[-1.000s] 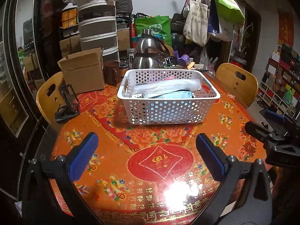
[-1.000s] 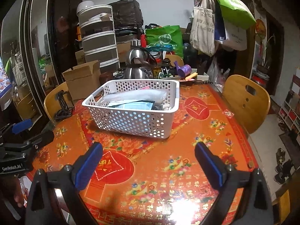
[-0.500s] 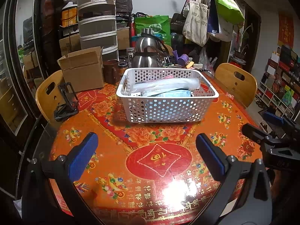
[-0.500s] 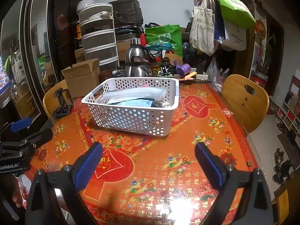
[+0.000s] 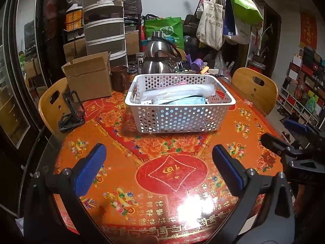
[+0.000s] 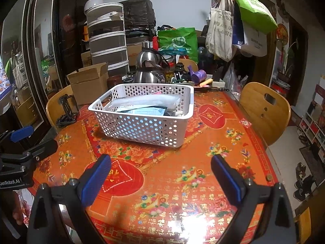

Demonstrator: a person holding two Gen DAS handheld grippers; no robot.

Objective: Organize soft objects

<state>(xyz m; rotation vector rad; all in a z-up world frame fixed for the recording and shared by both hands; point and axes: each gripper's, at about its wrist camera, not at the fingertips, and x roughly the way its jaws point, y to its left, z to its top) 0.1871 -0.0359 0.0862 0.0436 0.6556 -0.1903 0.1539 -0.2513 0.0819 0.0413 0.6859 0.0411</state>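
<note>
A white perforated basket [image 5: 178, 120] sits upright mid-bench, holding flat soft packets [image 5: 178, 101], seemingly clear and pale blue, lying stacked inside.

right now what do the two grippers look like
Both match: the left gripper and right gripper have black angular arms with silver screws and ribbed blue pads on the fingers. White "GenRobot.AI" lettering marks the left one's body.
</note>
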